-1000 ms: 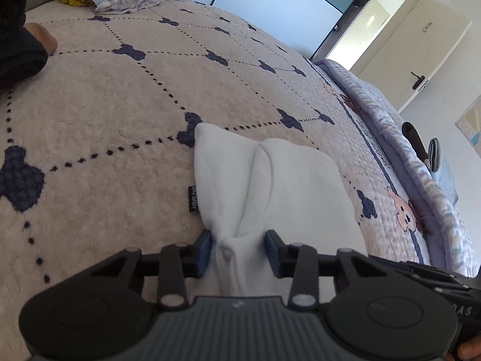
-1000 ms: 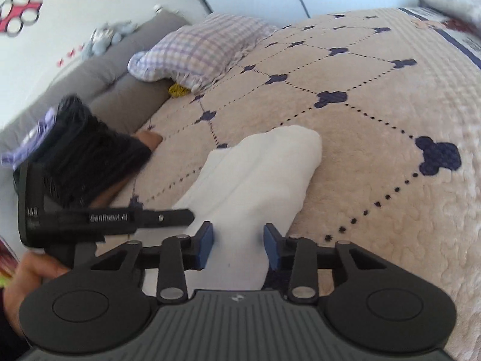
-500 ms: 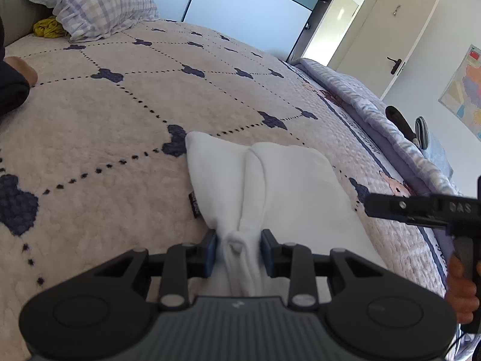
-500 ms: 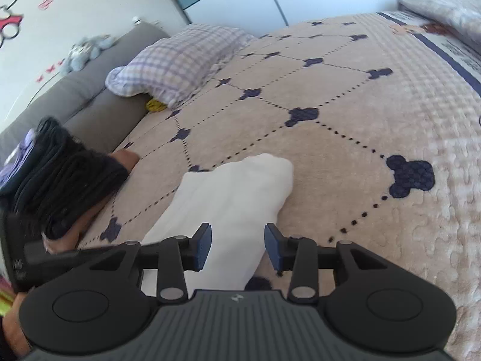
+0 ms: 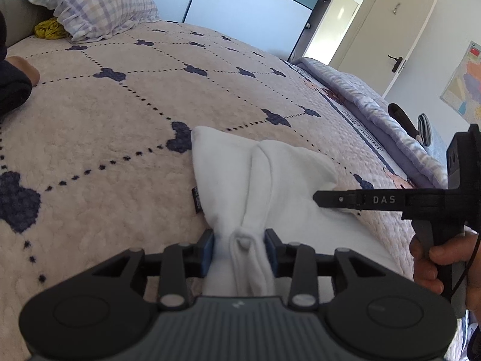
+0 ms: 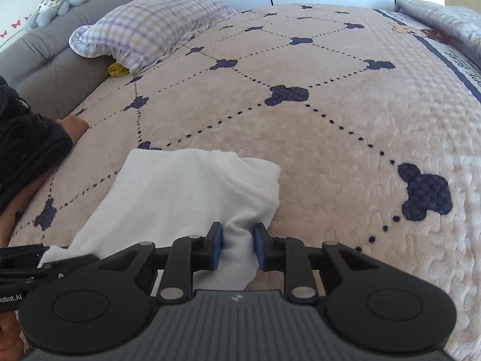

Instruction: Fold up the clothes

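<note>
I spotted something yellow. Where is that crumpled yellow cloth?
In both views the crumpled yellow cloth lies at the upper left, tucked under the checked pillow, beside the grey headboard cushion.

A home bedroom: a quilted bed [image 6: 330,126], checked pillow [image 6: 150,27], padded headboard [image 6: 45,57] and door [image 5: 402,30].

Beige quilted bed [image 5: 126,114]: white garment [image 5: 285,180], checked pillow [image 5: 90,3], yellow cloth [image 5: 49,28] on it.

A bed with a beige quilted blanket [image 5: 120,114] fills the room. At 11 o'clock lies a checked pillow [image 5: 90,0] against a grey headboard [image 6: 45,57]. At 2 o'clock a white door [image 5: 402,30] stands in bright daylight, a map [image 5: 464,90] beside it.
</note>
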The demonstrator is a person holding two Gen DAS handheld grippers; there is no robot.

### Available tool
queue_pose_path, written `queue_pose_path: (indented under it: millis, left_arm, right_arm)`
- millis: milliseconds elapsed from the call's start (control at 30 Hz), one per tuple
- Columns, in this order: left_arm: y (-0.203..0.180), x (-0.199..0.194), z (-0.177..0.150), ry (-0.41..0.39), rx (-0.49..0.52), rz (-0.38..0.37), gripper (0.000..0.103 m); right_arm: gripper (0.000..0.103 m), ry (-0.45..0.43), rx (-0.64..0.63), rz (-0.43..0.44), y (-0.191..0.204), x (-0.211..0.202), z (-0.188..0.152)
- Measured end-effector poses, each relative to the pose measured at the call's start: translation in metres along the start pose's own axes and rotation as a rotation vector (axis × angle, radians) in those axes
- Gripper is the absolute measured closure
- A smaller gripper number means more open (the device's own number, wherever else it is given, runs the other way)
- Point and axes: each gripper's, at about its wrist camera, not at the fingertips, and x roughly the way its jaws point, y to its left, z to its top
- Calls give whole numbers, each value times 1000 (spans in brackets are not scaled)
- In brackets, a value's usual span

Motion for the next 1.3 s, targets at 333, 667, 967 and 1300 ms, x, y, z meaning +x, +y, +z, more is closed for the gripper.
queue_pose_path:
  millis: [333,667,967,1300]
  left_arm:
    - [-21,-73,9,-113,9,-9,44]
    - [-36,-18,-24,59,12,33,67]
    - [-41,-18,-37,32,76,79,70]
    - [-37,-18,-38,30,66,64,70]
  right_arm:
    - [74,-122,-166,122,32,-88,-28]
    - [67,-42,-302,109,58,-75,-60]
    - [68,-35,-233,169,40,-80,-51]
    - [63,-7,70,50,-12,5,2]
